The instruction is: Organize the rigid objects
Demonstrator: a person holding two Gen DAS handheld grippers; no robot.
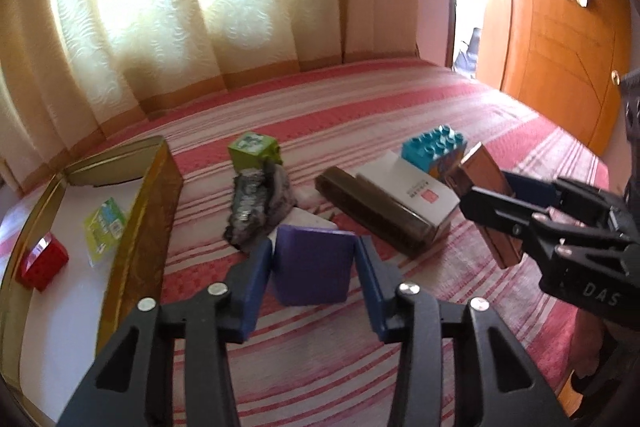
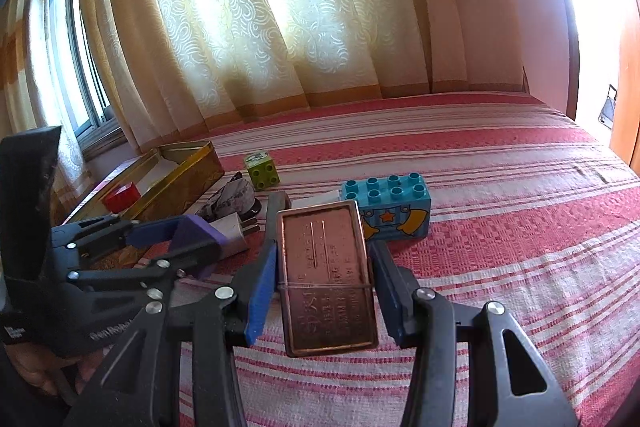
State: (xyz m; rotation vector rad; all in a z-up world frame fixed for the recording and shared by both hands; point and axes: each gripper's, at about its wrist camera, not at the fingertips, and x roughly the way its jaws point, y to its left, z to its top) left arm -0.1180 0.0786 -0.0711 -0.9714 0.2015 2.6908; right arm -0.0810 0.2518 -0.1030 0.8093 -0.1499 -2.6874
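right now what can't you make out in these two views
- Copper tin, right wrist view: embossed lettering too blurred to read.
- White box, left wrist view: small red label too small to read.
- Gold tray, both views: near end cut off by frame edge.
- Grey bundle: what it is stays unclear.

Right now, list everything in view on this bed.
gold tin: one, gold, bed's left edge
red block: one, red, inside the tin
green packet: one, inside the tin
green cube: one, mid-bed
teal brick: one, beside the white box
white box: one, centre
dark box: one, against the white box
crumpled wrapper: one, grey
purple block: one, in left gripper
copper tin: one, in right gripper
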